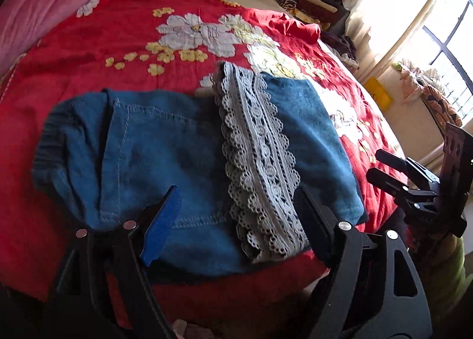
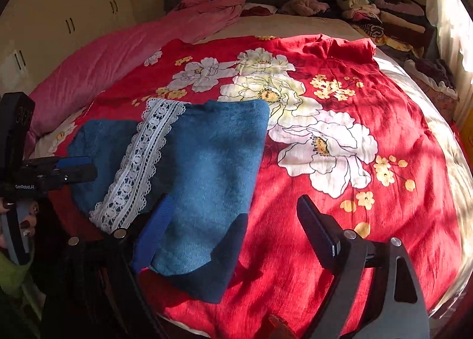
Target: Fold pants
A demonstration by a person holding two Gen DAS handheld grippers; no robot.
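Both grippers hang with fingers spread and nothing between them, the left gripper (image 1: 236, 215) over the near edge of the folded blue pants (image 1: 165, 147), the right gripper (image 2: 233, 220) by their right end (likely a release). The pants lie flat at the near edge of the red floral bedspread (image 2: 340, 206), lace trim (image 1: 257, 161) uppermost, so the fold looks complete.

Blue lace-trimmed pants (image 1: 165, 144) lie folded flat on bed.
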